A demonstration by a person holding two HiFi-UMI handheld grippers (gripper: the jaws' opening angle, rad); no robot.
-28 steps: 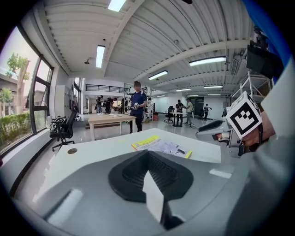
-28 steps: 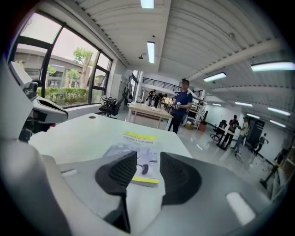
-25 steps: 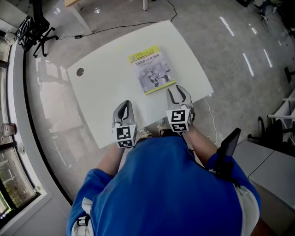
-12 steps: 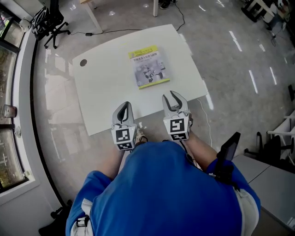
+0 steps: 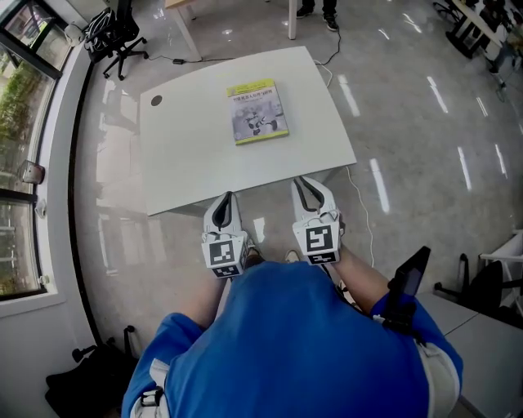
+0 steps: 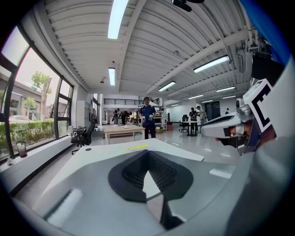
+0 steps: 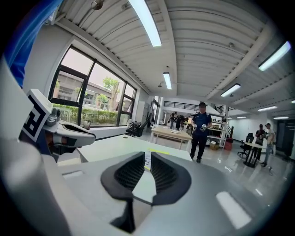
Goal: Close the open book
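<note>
Treat the book (image 5: 257,111) as already closed: flat, cover up, on the white table (image 5: 188,163), well ahead of the 2 grippers. Leave the left gripper (image 5: 228,198) pinched shut and empty, let the right gripper (image 5: 303,184), jaws closing on nothing, finish, and hold both clear of the cover.

Print on the book (image 5: 257,111) is too small to read; the top edge crops a bystander's legs (image 5: 328,11).

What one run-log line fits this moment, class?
book: closed, flat on table | left gripper: shut, empty | right gripper: jaws closing, nothing between | both near table edge, off book
</note>
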